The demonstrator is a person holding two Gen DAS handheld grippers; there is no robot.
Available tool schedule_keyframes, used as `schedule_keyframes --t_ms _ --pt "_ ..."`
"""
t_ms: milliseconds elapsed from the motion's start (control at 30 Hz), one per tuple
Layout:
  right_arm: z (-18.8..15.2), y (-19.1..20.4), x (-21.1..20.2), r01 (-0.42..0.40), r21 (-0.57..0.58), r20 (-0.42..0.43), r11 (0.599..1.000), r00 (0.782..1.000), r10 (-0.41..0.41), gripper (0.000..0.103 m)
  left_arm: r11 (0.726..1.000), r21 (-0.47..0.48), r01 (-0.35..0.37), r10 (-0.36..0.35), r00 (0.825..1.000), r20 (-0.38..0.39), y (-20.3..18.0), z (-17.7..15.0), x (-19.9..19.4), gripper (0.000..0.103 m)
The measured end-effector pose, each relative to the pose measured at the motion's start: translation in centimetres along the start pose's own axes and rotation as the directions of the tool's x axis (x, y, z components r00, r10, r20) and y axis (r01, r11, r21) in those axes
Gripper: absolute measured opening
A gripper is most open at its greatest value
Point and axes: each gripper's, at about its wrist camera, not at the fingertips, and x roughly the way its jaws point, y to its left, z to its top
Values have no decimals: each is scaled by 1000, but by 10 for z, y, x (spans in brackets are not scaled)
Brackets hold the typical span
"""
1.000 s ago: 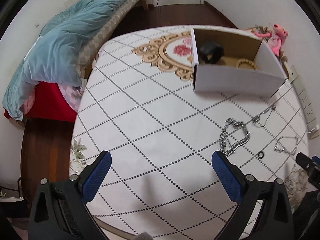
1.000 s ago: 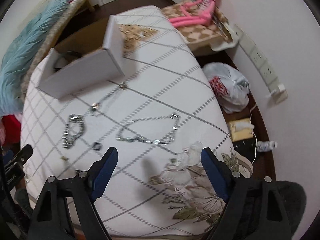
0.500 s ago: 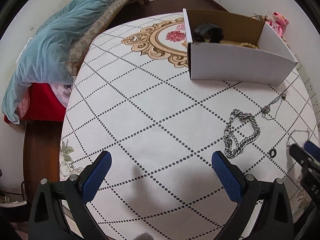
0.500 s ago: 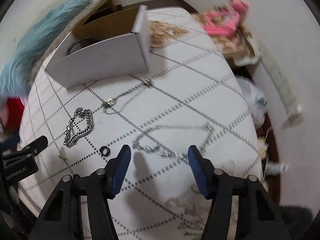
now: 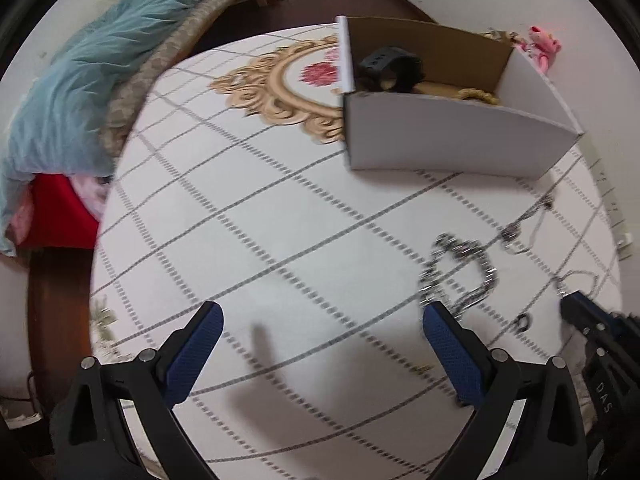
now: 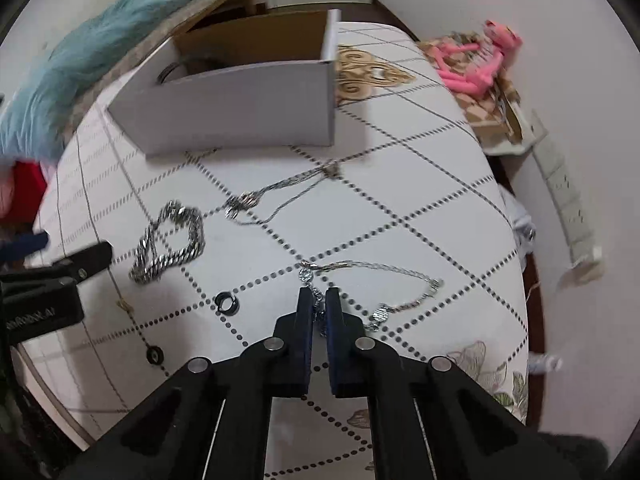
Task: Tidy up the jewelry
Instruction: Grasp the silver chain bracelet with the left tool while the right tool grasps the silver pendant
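My right gripper [image 6: 319,300] is shut on a thin silver necklace [image 6: 384,270] that lies on the patterned table. My left gripper [image 5: 320,332] is open and empty over bare table. A thick silver chain [image 6: 170,246] [image 5: 460,276] lies left of the necklace. A pendant necklace [image 6: 280,192] [image 5: 520,228] lies in front of the white cardboard box [image 6: 240,112] [image 5: 452,136]. The box holds a black band [image 5: 390,66] and a beaded bracelet [image 5: 478,96]. Two small black rings [image 6: 226,300] [image 6: 155,355] lie near the table's front.
The table edge [image 6: 516,280] drops off to the right, with a wall and power strip [image 6: 568,196] beyond. A pink toy [image 6: 476,68] sits at the back right. A bed with a blue blanket [image 5: 80,92] lies left of the table.
My right gripper moved forward and closed from wide open onto the thin necklace. My left gripper drifted nearer the thick chain and stayed open.
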Motion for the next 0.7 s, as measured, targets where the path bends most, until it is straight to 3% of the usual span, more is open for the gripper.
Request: schedule_keyframes --t_ms 200,267,400,467,533,567,633,700 --pt "0 -30 -10 -49 136 18 990 999 47 6 994 81 79 -80 997 5 -30 18 5 101" --pt "0 -36 -12 -52 155 21 986 999 49 5 989 117 87 -88 996 2 -42 21 9 94" --pt "1 -43 -12 -58 181 20 982 998 55 5 980 173 98 -95 995 -21 -61 23 19 71" --pt "2 -46 -10 -69 197 17 978 998 67 5 976 182 117 -117 993 -9 -65 24 19 68" --pt "2 -47 -9 -71 201 15 977 997 69 6 970 192 149 -149 989 -15 -70 25 20 49" --pt "2 -47 -9 -75 204 15 976 997 74 6 968 206 142 -144 990 -4 -73 25 19 45" --pt "3 -47 -8 -81 209 15 975 997 79 6 962 225 153 -159 987 9 -77 25 17 21" --pt "3 -49 -9 -91 220 17 971 996 90 6 960 218 175 -180 984 3 -77 27 16 13"
